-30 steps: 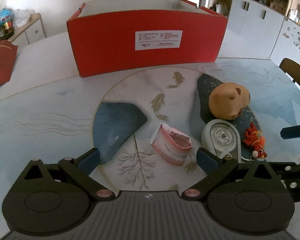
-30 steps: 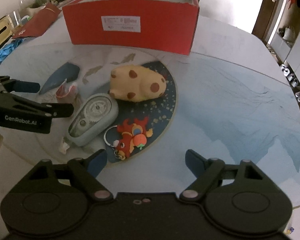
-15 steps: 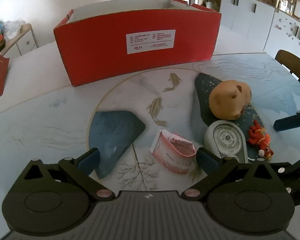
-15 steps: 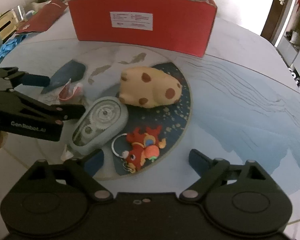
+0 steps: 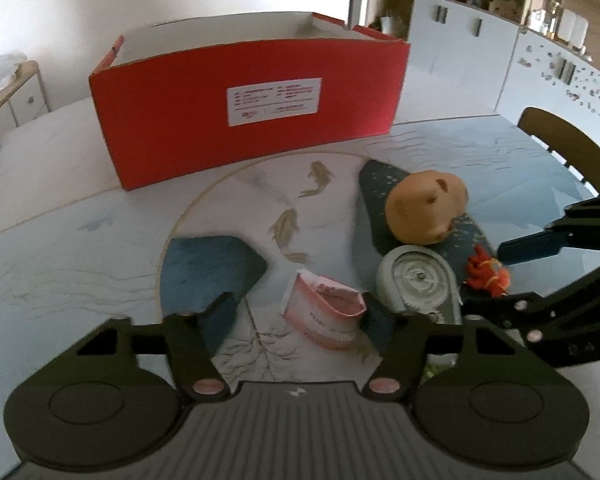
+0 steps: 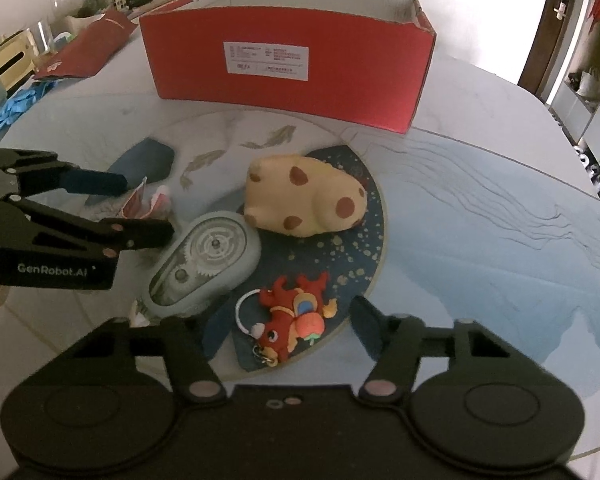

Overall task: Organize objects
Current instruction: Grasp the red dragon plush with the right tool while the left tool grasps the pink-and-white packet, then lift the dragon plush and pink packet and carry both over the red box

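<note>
With my left tongs [image 5: 300, 312] and right tongs [image 6: 284, 320] both closing, half-wide, around the pink packet [image 5: 324, 316] and red keychain toy [image 6: 292, 318], neither pinched yet, I should centre each before squeezing.

The red box [image 5: 252, 112] shows only its front wall and rim, so its inside is hidden, and the print on its white label [image 5: 274, 100] is too small and blurred to read. Well in front of the box, the right gripper [image 5: 500, 276] covers part of the red keychain toy [image 5: 486, 276]. In the left wrist view the left gripper's [image 5: 300, 312] own finger hides the near end of the grey-blue tape dispenser [image 5: 416, 280].
</note>
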The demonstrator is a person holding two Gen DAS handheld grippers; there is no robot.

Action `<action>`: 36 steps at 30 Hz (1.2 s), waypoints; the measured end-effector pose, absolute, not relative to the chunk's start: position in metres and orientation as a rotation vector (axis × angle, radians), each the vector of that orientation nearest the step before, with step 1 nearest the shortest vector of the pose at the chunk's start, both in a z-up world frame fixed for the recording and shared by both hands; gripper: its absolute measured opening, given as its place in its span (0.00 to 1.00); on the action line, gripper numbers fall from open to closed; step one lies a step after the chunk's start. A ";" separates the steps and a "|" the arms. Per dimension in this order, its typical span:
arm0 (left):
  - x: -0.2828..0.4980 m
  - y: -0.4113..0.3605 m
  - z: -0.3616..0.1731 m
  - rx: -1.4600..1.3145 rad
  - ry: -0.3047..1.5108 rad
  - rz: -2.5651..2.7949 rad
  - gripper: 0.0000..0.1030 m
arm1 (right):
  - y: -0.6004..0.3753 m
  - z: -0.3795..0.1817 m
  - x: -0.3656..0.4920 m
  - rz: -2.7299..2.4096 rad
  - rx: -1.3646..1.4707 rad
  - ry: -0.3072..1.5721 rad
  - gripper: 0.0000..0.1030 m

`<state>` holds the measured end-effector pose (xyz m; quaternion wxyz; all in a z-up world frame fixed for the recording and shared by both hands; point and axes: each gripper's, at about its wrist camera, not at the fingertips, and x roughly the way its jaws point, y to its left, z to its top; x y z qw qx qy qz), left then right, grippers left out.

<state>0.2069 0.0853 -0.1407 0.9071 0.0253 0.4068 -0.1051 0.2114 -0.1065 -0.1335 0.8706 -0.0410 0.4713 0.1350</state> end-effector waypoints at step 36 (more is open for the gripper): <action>0.184 0.093 -0.107 -0.044 0.865 -0.261 0.21 | -0.130 -0.067 0.186 0.293 -0.015 0.935 0.38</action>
